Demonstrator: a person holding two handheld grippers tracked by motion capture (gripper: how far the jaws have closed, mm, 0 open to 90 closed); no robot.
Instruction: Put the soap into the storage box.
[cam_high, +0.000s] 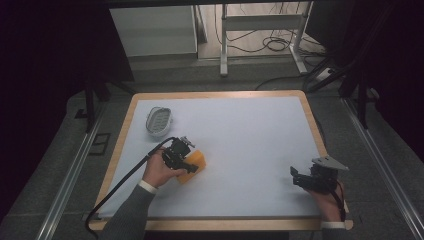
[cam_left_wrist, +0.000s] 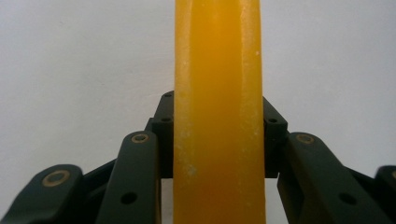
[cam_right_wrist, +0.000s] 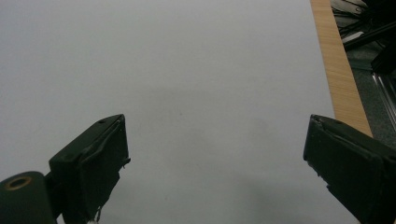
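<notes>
Two black jaws of the left gripper (cam_high: 192, 165) squeeze the yellow bar (cam_high: 193, 166) from both sides, with no gap left. The left gripper view shows it well: the yellow bar (cam_left_wrist: 218, 116) stands straight up between the jaws and looks smooth and a bit waxy (maybe it is soap, but I cannot tell for sure). It sits low over the white table (cam_high: 250, 145), near the left front part, and I cannot tell if it touches the top or hangs just above it.

What could go wrong? A smooth bar can slip. If the hand tips or moves fast, the bar may slide out and drop. If the jaws press too hard, they may dent it or make it pop out forward.

A small white dish (cam_high: 158, 120) lies farther back on the left. If the bar should go there, a crooked drop may make it land on the rim and tip off.

The right gripper (cam_high: 299, 178) waits at the right front edge, jaws wide apart with nothing between them. It is too far away to catch a falling bar.
</notes>
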